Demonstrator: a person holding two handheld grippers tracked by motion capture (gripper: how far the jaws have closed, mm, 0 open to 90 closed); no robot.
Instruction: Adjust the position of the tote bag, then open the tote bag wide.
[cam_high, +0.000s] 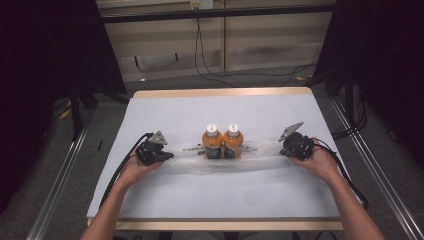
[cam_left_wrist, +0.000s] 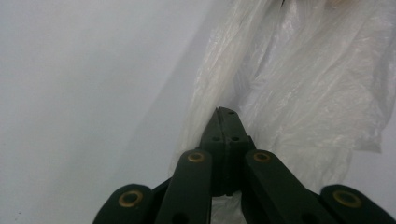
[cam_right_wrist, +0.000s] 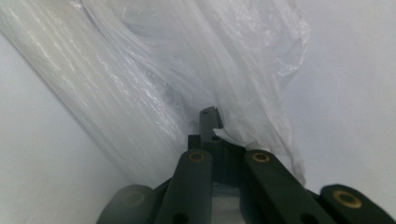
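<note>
Two orange bottles (cam_high: 222, 142) with white caps stand side by side at the table's middle, on or inside a clear plastic bag (cam_high: 250, 161) stretched out flat to both sides. My left gripper (cam_high: 168, 156) is shut on the bag's left end, and in the left gripper view its jaws (cam_left_wrist: 227, 114) meet with the film (cam_left_wrist: 299, 88) pinched between them. My right gripper (cam_high: 281, 149) is shut on the bag's right end; in the right gripper view the plastic (cam_right_wrist: 154, 88) bunches around the closed tips (cam_right_wrist: 211, 116).
A pale blue-white cloth (cam_high: 210, 195) covers the wooden table (cam_high: 220, 92). Cables trail from both grippers down past the forearms. Beyond the far edge there is floor with black cables, and dark stands flank the table left and right.
</note>
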